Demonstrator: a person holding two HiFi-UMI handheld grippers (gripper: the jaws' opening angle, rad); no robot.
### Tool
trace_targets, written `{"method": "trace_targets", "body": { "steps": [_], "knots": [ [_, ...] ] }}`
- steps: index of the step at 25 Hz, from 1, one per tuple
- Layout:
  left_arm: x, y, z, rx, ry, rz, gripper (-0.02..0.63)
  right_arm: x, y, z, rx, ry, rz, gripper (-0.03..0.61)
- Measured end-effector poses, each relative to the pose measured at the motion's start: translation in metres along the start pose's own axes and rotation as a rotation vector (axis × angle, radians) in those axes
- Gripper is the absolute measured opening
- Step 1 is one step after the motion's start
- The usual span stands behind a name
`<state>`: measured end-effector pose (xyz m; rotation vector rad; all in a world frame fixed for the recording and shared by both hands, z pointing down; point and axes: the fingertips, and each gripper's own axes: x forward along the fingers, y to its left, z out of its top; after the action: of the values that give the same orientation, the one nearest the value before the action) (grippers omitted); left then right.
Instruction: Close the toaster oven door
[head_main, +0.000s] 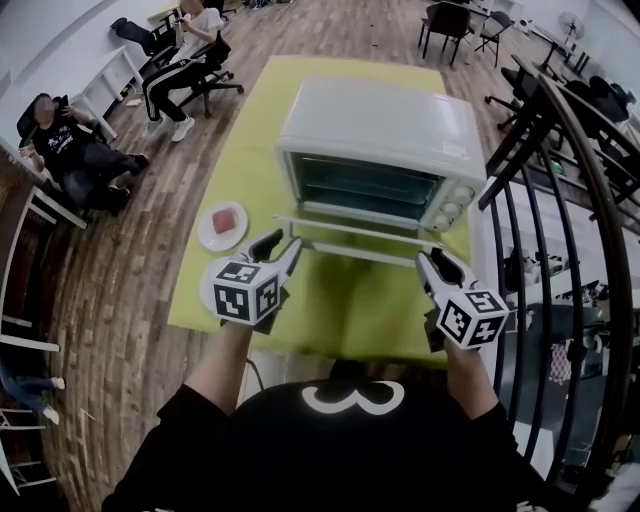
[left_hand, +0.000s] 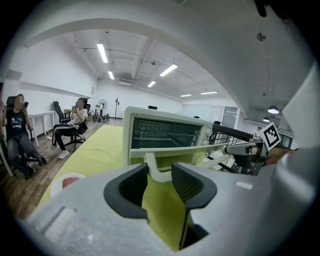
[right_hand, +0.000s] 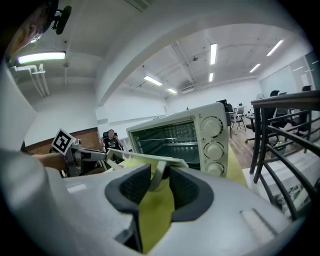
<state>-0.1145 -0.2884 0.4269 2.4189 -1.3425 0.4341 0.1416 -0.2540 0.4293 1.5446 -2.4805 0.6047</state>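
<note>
The white toaster oven (head_main: 380, 130) stands on the yellow-green tablecloth (head_main: 340, 310). Its door (head_main: 360, 232) hangs open, flat and level, with the white handle (head_main: 365, 254) along the near edge. My left gripper (head_main: 279, 245) sits at the handle's left end. In the left gripper view the curved end of the handle (left_hand: 152, 169) lies between the jaws of that gripper (left_hand: 159, 174), which stand wide. My right gripper (head_main: 440, 262) is at the right end. In the right gripper view the handle post (right_hand: 158, 174) passes between the jaws of this gripper (right_hand: 159, 177) with a little slack.
A white plate (head_main: 222, 226) with a red piece lies left of the oven. A black metal railing (head_main: 560, 200) runs close on the right. Two people sit on chairs (head_main: 70, 150) at the far left on the wood floor.
</note>
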Motion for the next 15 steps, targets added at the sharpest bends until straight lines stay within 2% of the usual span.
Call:
{"method": "trace_targets", "body": {
  "steps": [15],
  "knots": [
    [0.020,0.010,0.052,-0.061,-0.055,-0.028,0.161,0.018,-0.015,0.052,0.007,-0.065,0.017,0.121]
  ]
}}
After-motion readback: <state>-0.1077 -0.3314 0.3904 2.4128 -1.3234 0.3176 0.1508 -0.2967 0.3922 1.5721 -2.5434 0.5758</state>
